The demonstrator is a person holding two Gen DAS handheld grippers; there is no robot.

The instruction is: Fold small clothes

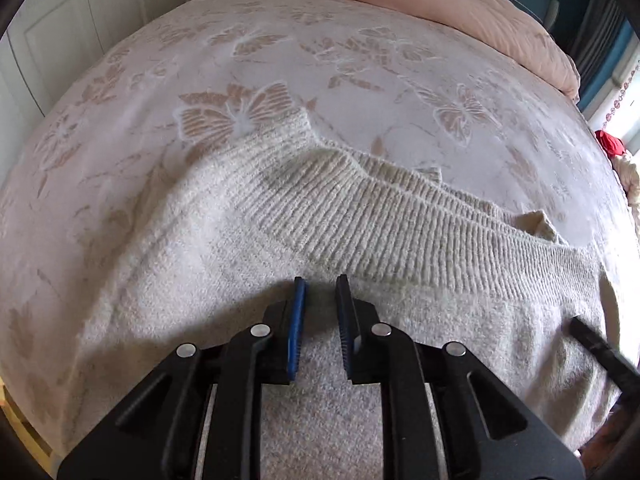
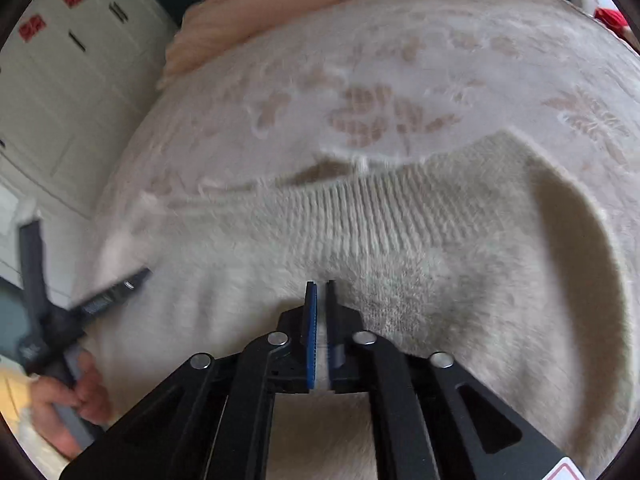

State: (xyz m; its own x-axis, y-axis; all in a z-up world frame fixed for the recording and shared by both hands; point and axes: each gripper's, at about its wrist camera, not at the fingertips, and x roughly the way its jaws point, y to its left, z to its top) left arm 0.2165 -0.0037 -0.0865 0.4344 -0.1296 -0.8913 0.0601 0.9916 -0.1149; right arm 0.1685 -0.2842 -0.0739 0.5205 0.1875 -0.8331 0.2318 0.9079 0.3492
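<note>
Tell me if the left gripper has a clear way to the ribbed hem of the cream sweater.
Probably yes. The left gripper hangs over the sweater, with the ribbed hem just ahead of its fingertips. Nothing lies between them, though its jaws are nearly closed and would need opening first.

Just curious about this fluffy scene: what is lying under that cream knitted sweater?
The cream sweater lies on a white bedspread with beige butterflies, which shows all around its ribbed hem. Whatever is directly beneath the knit, or between its layers, is covered and cannot be seen.
</note>
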